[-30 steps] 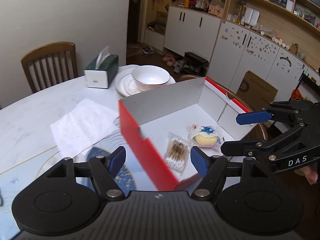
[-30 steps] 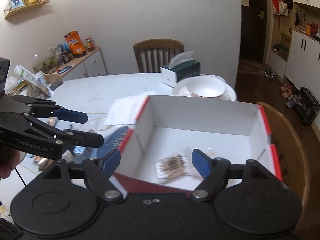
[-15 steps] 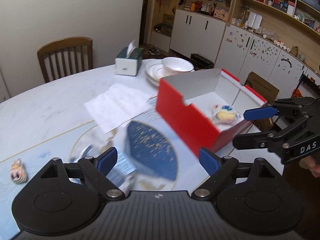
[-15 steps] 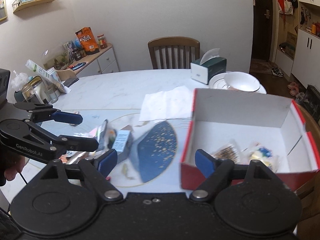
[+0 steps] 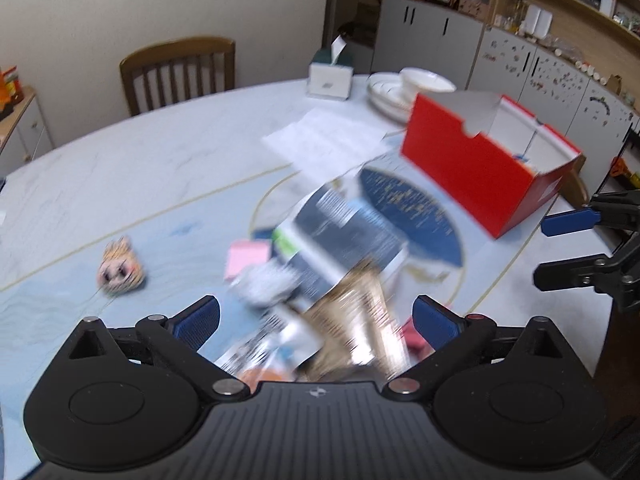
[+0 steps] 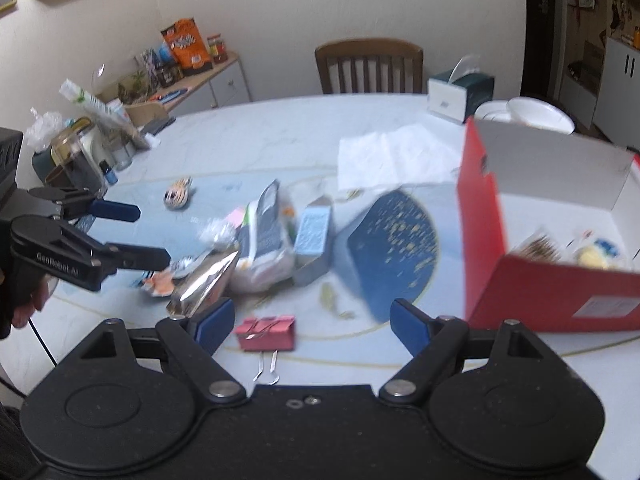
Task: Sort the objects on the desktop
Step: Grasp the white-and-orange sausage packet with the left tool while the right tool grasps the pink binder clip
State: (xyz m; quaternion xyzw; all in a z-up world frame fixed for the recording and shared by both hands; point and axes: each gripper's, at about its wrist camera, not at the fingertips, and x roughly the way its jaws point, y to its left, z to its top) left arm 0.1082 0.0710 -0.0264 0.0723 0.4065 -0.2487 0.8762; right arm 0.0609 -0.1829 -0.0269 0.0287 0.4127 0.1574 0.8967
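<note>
A red cardboard box (image 6: 552, 292) with a white inside stands at the table's right, holding a cotton swab packet (image 6: 540, 244) and a yellow item (image 6: 592, 256). Loose packets (image 6: 264, 236) lie heaped mid-table, with a small blue carton (image 6: 314, 228), a silver foil pouch (image 6: 204, 284), a pink binder clip (image 6: 266, 332) and a small toy head (image 5: 120, 272). My left gripper (image 5: 316, 320) hovers over the blurred heap (image 5: 340, 248), jaws opening, nothing gripped. My right gripper (image 6: 310, 324) stands open just above the binder clip.
A tissue box (image 6: 460, 96), stacked plates with a bowl (image 5: 416, 84) and a white paper sheet (image 6: 392, 156) lie at the back. A wooden chair (image 6: 368, 64) stands behind the table. Jars and clutter (image 6: 76, 152) crowd the left edge.
Both grippers swung left from above the red box to the heap of loose items. The left jaws have spread much wider; the right jaws spread slightly.
</note>
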